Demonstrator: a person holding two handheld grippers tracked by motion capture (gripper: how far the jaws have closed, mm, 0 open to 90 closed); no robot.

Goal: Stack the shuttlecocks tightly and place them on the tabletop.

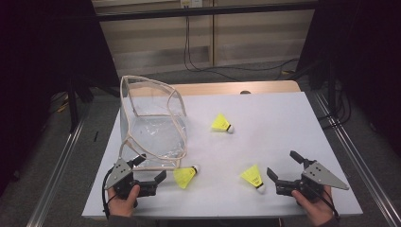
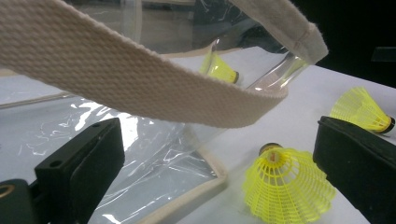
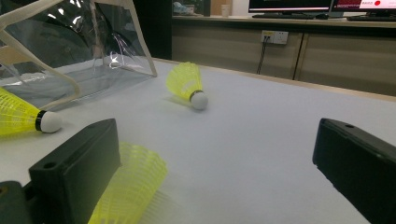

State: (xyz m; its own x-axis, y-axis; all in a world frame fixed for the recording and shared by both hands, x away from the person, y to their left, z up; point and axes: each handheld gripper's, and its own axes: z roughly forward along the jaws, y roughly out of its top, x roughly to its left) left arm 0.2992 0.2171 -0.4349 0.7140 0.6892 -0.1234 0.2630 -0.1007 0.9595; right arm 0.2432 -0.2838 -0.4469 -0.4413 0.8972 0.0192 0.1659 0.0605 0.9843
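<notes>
Gaping left tool (image 1: pixel 152 171), right tool (image 1: pixel 282 164), empty.

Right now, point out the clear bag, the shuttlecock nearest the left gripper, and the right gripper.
clear bag (image 1: pixel 156 132), high view, on its transparent side wall.
shuttlecock (image 1: pixel 185 177), high view, on its yellow skirt.
right gripper (image 1: pixel 283 167), high view, midway between its open fingertips.

A cream webbing strap (image 2: pixel 140 79) of the clear plastic bag (image 2: pixel 154 158) crossed above the open black jaws; a yellow shuttlecock (image 2: pixel 285 186) stood skirt-down just beside the bag's corner
</notes>
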